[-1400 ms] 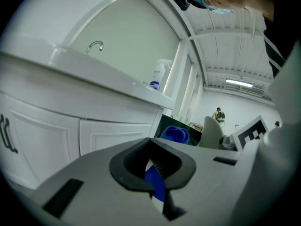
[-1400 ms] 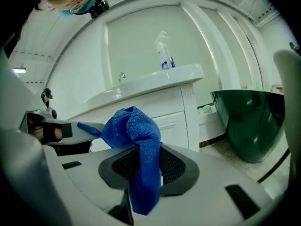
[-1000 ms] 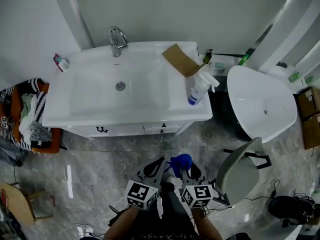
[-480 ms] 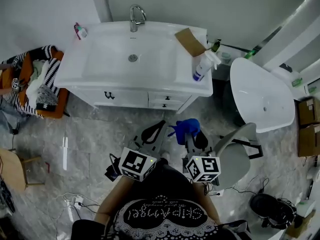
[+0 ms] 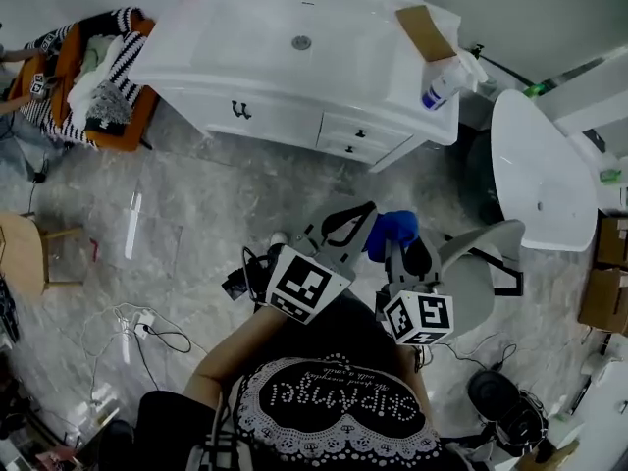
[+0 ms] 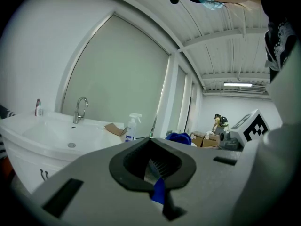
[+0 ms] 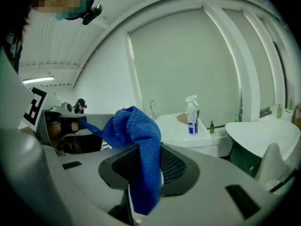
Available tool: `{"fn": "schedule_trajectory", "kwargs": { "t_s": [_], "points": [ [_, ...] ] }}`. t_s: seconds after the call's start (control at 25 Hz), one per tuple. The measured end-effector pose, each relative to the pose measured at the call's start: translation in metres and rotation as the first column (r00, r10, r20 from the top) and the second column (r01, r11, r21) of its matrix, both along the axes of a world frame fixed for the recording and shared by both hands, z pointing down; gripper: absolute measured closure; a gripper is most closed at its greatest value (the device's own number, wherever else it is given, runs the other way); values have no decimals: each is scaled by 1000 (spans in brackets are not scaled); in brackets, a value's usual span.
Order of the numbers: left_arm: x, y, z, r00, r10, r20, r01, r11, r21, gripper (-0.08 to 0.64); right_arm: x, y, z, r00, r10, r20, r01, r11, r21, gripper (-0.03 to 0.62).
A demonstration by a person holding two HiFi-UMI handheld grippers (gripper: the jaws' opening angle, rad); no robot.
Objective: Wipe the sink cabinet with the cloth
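Over open floor (image 5: 211, 219), short of sink cabinet (image 5: 316, 129) | left hand-held gripper (image 5: 361, 214), right hand-held gripper (image 5: 397, 255) pinch cloth (image 5: 392, 228)

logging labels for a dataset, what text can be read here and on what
"Skip&Ange", roughly: shirt print, upside down in the head view; the small script beside it is unreadable.
Label on the spray bottle: too small to read.
On the marker cubes: square patterns only, no letters.
On the cloth: none.

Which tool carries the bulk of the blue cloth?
The right tool: the cloth bunches thickly between its jaws and drapes over them, while the left tool pinches only a thin corner.
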State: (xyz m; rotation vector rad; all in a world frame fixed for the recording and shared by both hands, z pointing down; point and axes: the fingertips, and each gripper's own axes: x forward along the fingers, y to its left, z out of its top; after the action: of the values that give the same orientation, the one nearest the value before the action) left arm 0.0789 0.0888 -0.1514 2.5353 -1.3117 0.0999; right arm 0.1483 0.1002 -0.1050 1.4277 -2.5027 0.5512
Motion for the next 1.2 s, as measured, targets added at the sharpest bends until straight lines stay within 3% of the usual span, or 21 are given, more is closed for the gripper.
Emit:
{"fn": "schedule_trajectory", "kwargs": {
  "t_s": [0.28, 0.72, 1.2],
  "points": [
    [-10, 38, 10, 998, 58, 8, -58, 998, 2, 555, -25, 35, 6, 1000, 0, -9, 0, 1000, 15, 477],
    [-70, 97, 15, 995, 92, 35, -90, 995, -32, 555, -90, 102, 5, 999, 22, 26, -21, 1000, -6, 477],
    [-79, 115, 15, 993, 115, 27, -114, 993, -23, 555, -101, 122, 8, 999, 27, 19, -27, 1000, 3, 477]
  ]
}}
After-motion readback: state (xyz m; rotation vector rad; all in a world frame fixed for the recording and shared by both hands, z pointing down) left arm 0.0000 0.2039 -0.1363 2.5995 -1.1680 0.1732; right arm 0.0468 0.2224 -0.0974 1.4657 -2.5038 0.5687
